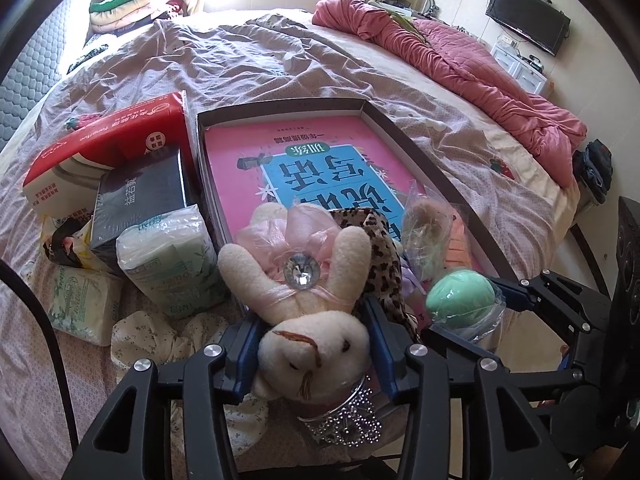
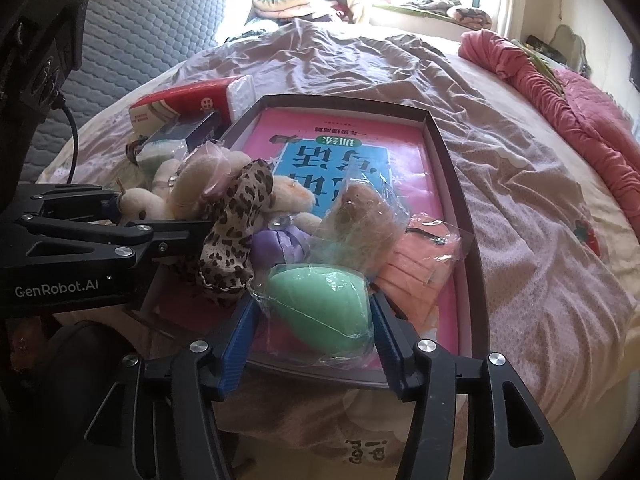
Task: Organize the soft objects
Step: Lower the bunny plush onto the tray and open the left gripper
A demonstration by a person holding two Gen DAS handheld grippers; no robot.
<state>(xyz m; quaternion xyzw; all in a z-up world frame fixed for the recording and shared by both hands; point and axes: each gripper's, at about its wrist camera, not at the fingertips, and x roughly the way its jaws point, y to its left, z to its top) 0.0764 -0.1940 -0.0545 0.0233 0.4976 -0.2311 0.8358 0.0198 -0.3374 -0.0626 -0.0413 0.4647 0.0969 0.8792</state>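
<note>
A cream plush bunny with a pink bow and a gem lies at the near left corner of a dark shallow tray. Its head sits between the blue pads of my left gripper, which press on both sides. A green egg-shaped sponge in clear wrap rests in the tray's near end. My right gripper straddles it, jaws apart, with a gap at the left pad. A leopard-print pouch, a purple sachet, a bagged beige plush and orange masks lie in the tray too.
The tray holds a pink book and sits on a wrinkled bed. Left of it stand a red tissue box, a dark box and tissue packs. A floral cloth lies near. A pink quilt is bunched far right.
</note>
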